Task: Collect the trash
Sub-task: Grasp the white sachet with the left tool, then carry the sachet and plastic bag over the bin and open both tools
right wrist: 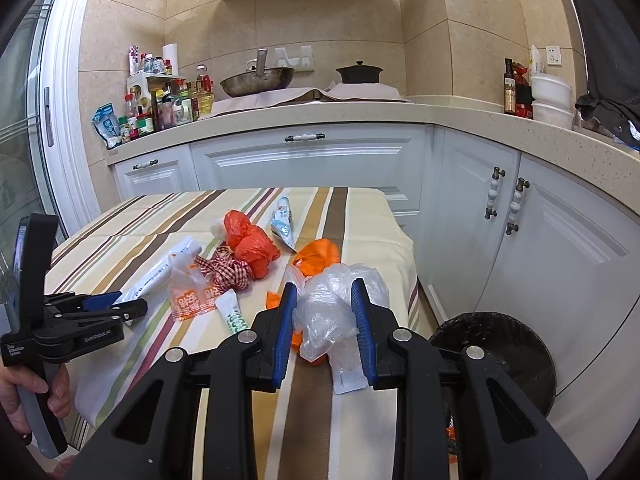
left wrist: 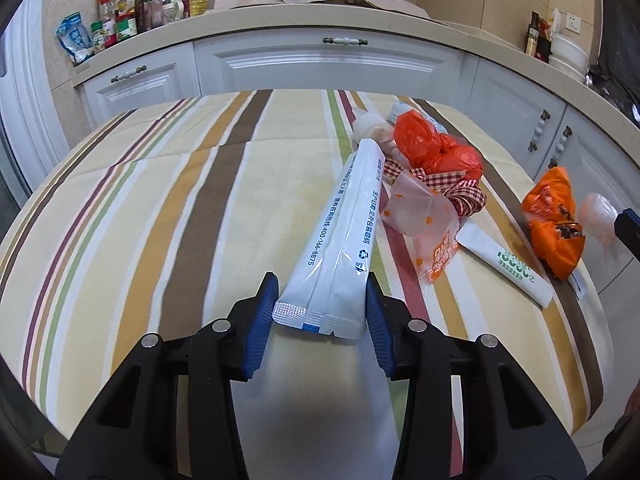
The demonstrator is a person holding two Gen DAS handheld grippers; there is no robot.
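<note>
At lower centre, the left tongs (left wrist: 322,304) clamp a white sachet (left wrist: 340,232), while the right tongs (right wrist: 325,328) pinch a clear plastic bag (right wrist: 336,308) above the tabletop (right wrist: 120,220).

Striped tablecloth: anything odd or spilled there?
No spill shows. Litter clusters on the striped tablecloth: red crumpled bags, checked ribbon, orange bag. One small white sachet lies at the edge.

home kitchen | wok (right wrist: 256,80) on counter | white cabinets (right wrist: 308,160)
</note>
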